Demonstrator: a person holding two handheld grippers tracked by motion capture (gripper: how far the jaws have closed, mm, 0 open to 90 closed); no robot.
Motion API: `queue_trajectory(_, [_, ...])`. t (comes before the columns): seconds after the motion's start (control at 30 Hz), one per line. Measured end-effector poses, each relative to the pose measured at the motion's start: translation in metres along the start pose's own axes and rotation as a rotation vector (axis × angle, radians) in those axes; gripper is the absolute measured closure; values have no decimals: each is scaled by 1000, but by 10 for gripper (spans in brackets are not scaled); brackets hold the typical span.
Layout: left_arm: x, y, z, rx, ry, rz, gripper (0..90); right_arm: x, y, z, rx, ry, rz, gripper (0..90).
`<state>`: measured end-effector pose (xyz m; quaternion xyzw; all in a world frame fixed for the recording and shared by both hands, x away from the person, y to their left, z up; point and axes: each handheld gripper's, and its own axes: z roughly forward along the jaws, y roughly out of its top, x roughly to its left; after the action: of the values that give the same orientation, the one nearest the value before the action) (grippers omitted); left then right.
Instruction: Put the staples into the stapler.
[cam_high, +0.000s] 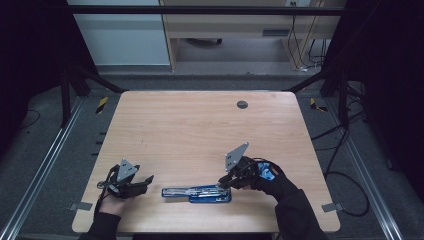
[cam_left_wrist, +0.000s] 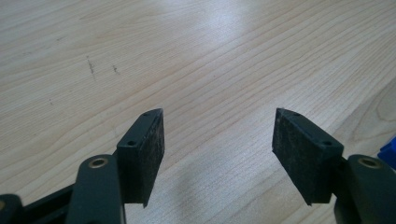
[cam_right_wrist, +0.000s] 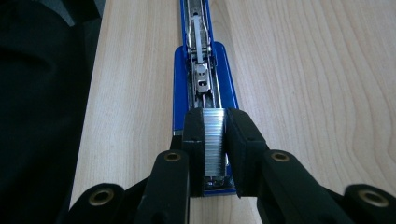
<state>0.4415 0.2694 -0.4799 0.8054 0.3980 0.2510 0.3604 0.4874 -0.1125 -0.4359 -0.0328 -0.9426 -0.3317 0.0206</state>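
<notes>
Wooden table (cam_high: 200, 130) | open blue stapler (cam_high: 196, 193) lengthwise left-right | right gripper (cam_high: 223, 182) pinching staples (cam_right_wrist: 215, 140)

1. The table (cam_high: 200, 130) top is bare wood across the middle and far side, with lots of room to move.
2. The blue stapler (cam_high: 196, 193) lies open near the front edge, between the two grippers.
3. A small dark round cap (cam_high: 242, 104) sits flat near the far edge.

The high view is dim: the tabletop (cam_high: 200, 130) is the one lit patch, and everything around it sinks into near-black. In the left gripper view a pale glare washes the tabletop's far part, and soft shadows fall under the jaws. In the right gripper view the near jaws blur while the staple strip (cam_right_wrist: 214, 140) glints.
</notes>
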Motion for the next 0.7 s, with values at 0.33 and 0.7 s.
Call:
queue_trajectory(0.33, [0,0,1,3,1,0,342,-2,0,4,25,15,-10,781])
queue_trajectory(0.7, [0,0,0,5,0,5,342,-3,1,8,55,18,-13,781])
